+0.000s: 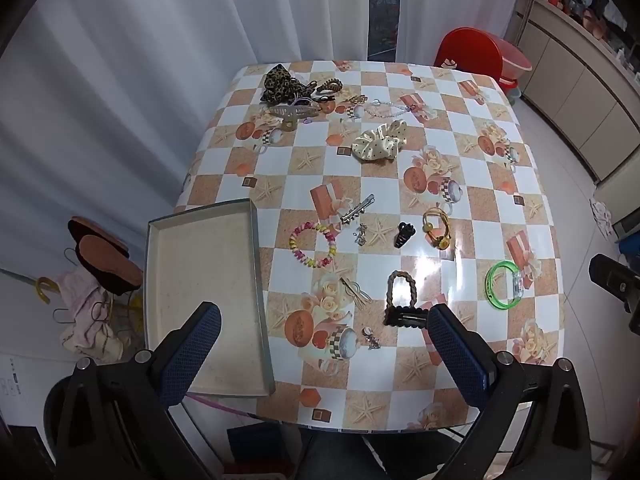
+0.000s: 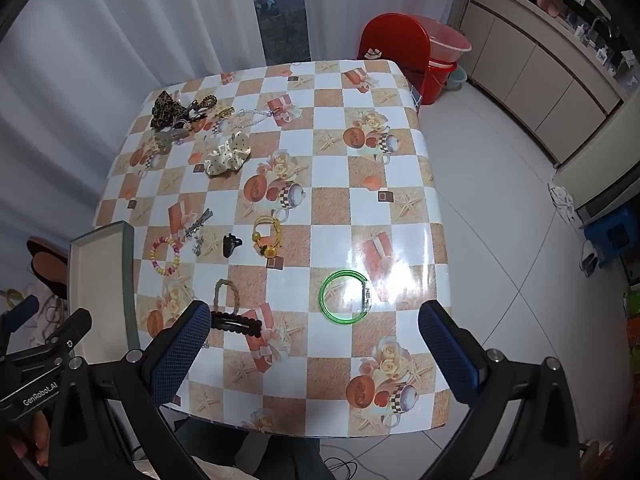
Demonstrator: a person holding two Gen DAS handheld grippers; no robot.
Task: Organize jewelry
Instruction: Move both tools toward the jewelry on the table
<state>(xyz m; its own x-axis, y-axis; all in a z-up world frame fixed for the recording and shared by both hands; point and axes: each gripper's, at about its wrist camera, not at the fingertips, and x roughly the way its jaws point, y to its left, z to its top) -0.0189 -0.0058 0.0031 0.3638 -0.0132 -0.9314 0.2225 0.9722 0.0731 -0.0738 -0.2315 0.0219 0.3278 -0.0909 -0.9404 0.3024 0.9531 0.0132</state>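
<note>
A shallow grey tray (image 1: 240,390) lies bare at the table's left front corner, also seen as the tray (image 2: 128,280) in the right wrist view. Hair clips, bands and bracelets are scattered on the chequered tablecloth: a green bangle (image 1: 505,286) (image 2: 345,297), a colourful bead bracelet (image 1: 313,244) (image 2: 165,256), a black claw clip (image 1: 405,234), a yellow hair tie (image 1: 437,228), a brown braided clip (image 1: 402,298) and a cream scrunchie (image 1: 380,141). My left gripper (image 1: 322,350) hovers open above the front edge. My right gripper (image 2: 316,348) hovers open just in front of the bangle. Neither holds anything.
A heap of leopard-print and other hair pieces (image 1: 286,86) sits at the far left of the table. A red chair and bucket (image 2: 404,50) stand behind the table. White curtains hang at the back and left; tiled floor lies to the right.
</note>
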